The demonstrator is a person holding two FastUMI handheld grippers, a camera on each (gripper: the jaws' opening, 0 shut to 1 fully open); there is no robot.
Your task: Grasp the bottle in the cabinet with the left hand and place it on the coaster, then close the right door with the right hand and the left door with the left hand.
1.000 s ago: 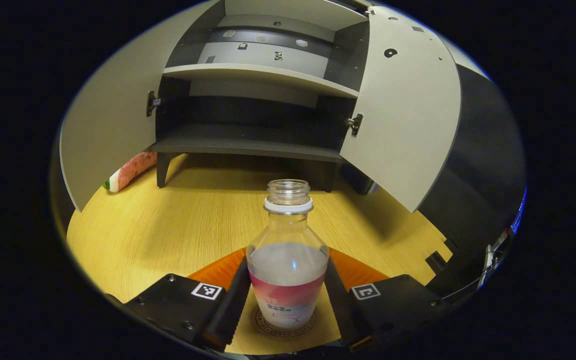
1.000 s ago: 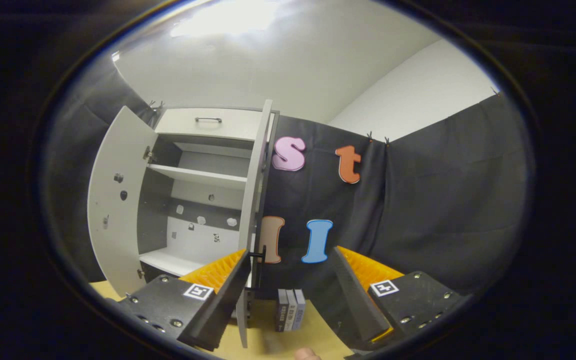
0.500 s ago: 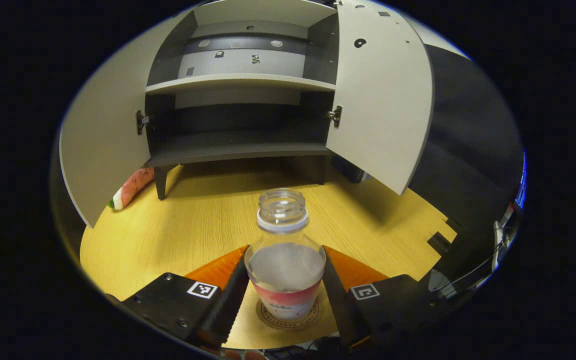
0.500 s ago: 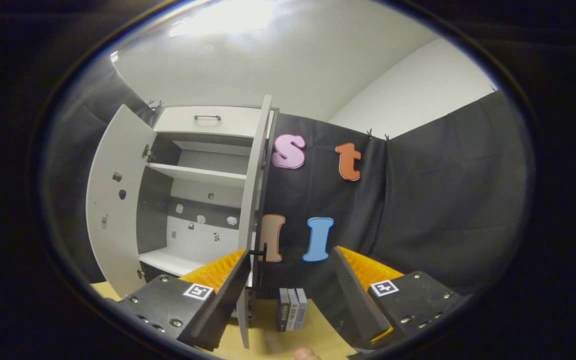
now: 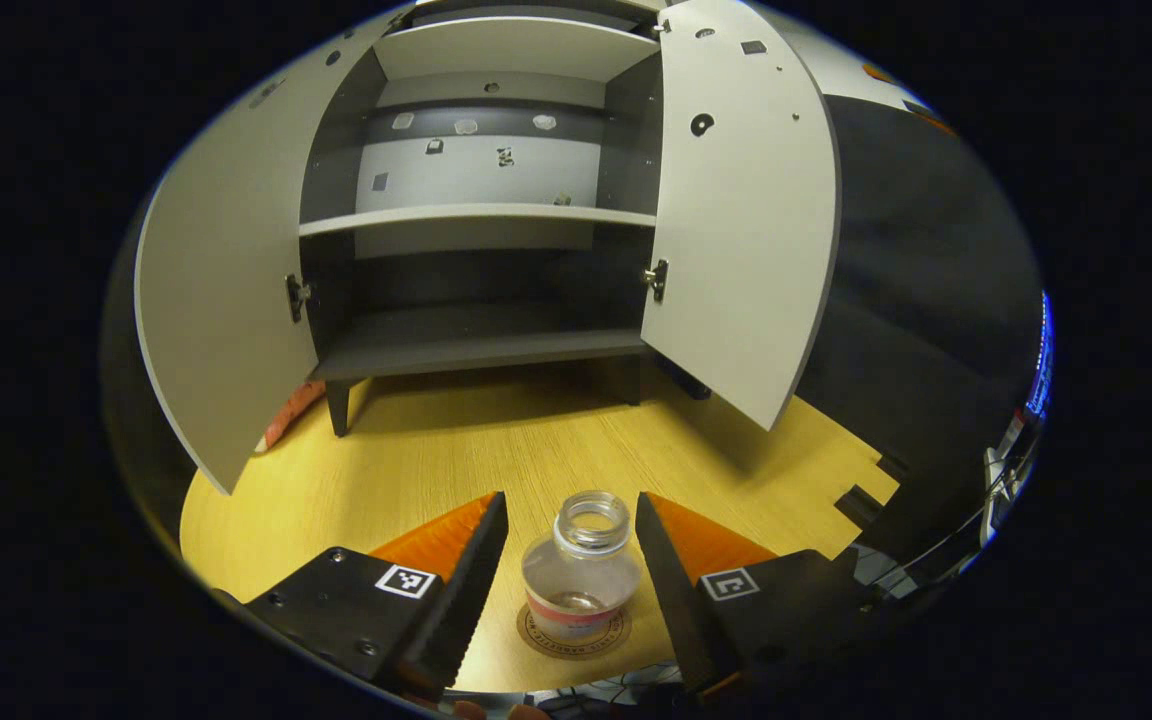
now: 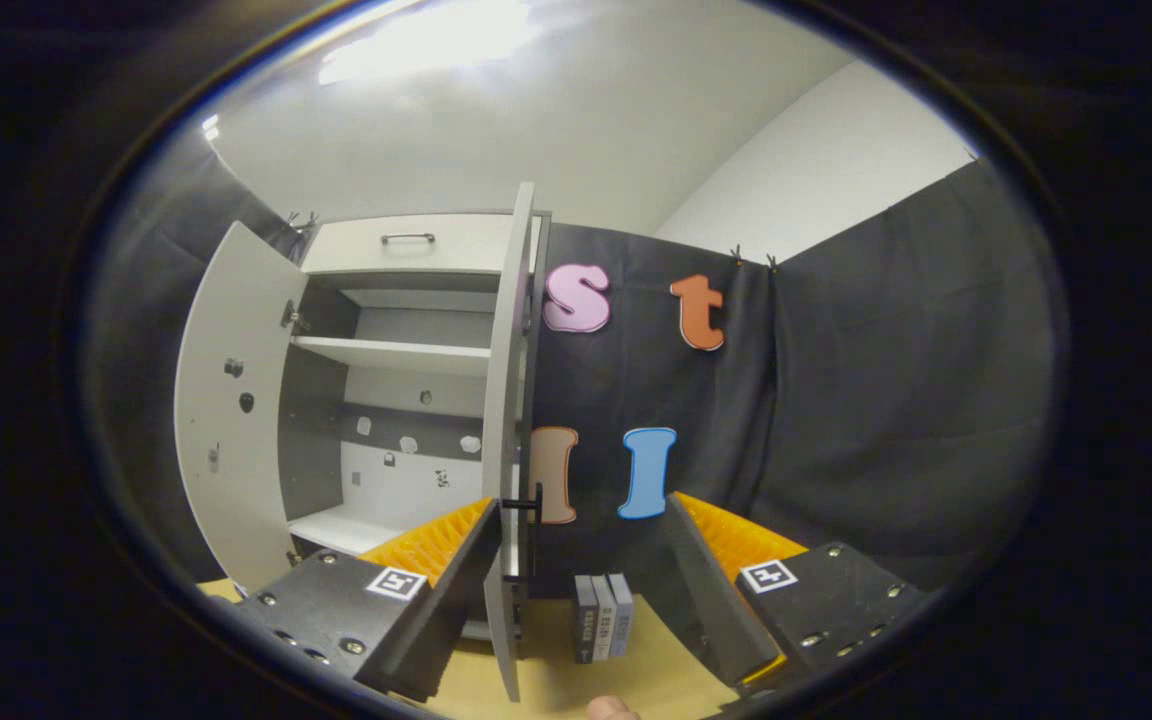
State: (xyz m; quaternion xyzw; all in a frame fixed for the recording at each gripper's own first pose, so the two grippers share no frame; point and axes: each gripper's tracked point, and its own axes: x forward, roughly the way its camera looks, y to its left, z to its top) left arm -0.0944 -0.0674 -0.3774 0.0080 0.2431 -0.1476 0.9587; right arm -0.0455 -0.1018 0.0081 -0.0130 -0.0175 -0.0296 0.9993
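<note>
the cabinet (image 5: 481, 200) stands well ahead of the left tongs (image 5: 570, 560), a matte grey box with flat shelves bare, both doors swung wide. the right door (image 6: 508, 420) is edge-on just ahead of the right tongs (image 6: 576, 590), which are spread with nothing between them (closing looks not yet begun). on the wood-grain counter (image 5: 496, 450), the clear, round-shouldered bottle (image 5: 582, 580) stands uncapped on the round coaster (image 5: 536, 636) between the spread left fingers, apart from both. placing looks done; both doors remain.
</note>
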